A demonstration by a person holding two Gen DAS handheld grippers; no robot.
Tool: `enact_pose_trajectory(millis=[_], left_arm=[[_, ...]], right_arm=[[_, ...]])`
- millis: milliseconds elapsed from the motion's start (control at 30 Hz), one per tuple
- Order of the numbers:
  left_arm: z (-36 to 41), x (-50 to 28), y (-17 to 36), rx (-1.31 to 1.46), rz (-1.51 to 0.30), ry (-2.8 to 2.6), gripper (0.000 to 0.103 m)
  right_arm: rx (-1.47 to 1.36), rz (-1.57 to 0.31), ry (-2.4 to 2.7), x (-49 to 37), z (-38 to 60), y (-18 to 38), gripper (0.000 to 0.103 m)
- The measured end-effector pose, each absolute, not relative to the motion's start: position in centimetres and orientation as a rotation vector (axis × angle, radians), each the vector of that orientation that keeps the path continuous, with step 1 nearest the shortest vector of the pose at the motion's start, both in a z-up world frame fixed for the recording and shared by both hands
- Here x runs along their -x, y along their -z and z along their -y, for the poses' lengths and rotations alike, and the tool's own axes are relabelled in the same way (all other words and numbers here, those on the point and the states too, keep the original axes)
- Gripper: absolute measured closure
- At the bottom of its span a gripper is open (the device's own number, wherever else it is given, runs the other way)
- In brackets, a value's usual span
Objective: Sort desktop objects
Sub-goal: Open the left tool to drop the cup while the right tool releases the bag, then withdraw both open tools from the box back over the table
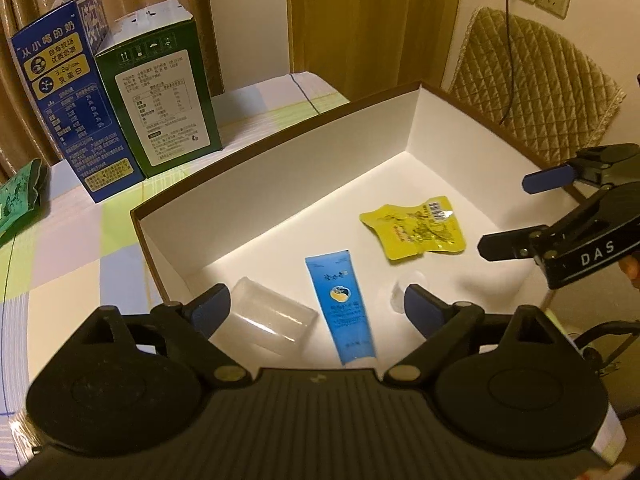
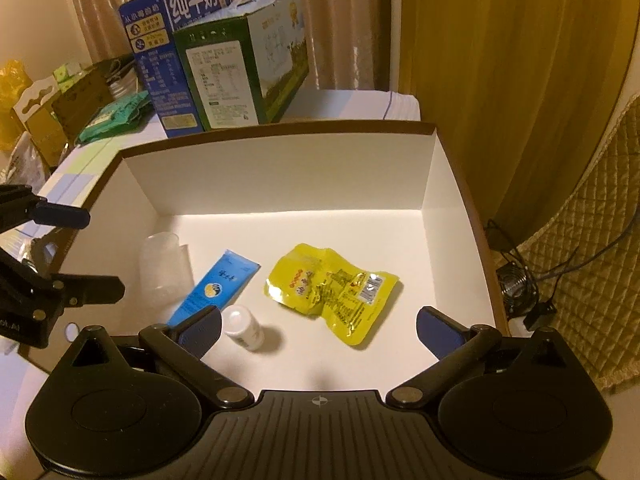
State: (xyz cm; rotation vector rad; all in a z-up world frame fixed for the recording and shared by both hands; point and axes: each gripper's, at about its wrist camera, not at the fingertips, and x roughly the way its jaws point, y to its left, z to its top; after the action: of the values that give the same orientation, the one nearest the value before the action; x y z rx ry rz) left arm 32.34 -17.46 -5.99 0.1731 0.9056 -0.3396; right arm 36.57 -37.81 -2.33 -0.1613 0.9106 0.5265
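An open white box with a brown rim [image 1: 280, 136] [image 2: 280, 176] holds a blue tube [image 1: 342, 304] [image 2: 218, 284], a yellow snack packet [image 1: 416, 228] [image 2: 332, 288], a clear plastic cup on its side [image 1: 272, 320] [image 2: 162, 268] and a small white bottle [image 1: 400, 296] [image 2: 242, 326]. My left gripper [image 1: 316, 308] is open and empty above the box's near edge, over the tube. My right gripper [image 2: 318, 330] is open and empty above the box, over the bottle and packet. Each gripper shows in the other's view, the right [image 1: 504, 214] and the left [image 2: 104, 254].
A blue milk carton [image 1: 68, 92] [image 2: 168, 52] and a green carton [image 1: 160, 92] [image 2: 240, 60] stand behind the box on the checked tablecloth. A green packet [image 1: 20, 200] [image 2: 116, 120] lies to their left. A quilted chair [image 1: 532, 88] and cables [image 2: 528, 280] are on the right.
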Motion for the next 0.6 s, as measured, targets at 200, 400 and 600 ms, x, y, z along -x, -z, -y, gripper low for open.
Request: enact_pose_trajectory(millis=[200, 400, 600], left_arm=[[16.7, -30.6, 4.5, -0.160, -0.862, 0.300, 0.011], [15.6, -28.3, 2.6, -0.134, -0.810, 0.281, 0.011], [14.8, -25.5, 0.8, -0.117, -0.769, 0.284, 0.011]], right_arm=[[0.157, -0.881, -0.528, -35.1, 37.7, 1.1, 0.002], [0.157, -0.842, -0.524, -33.2, 37.7, -0.4, 0.002], [0.141, -0.817, -0.524, -31.1, 37.8, -1.6, 0.002]])
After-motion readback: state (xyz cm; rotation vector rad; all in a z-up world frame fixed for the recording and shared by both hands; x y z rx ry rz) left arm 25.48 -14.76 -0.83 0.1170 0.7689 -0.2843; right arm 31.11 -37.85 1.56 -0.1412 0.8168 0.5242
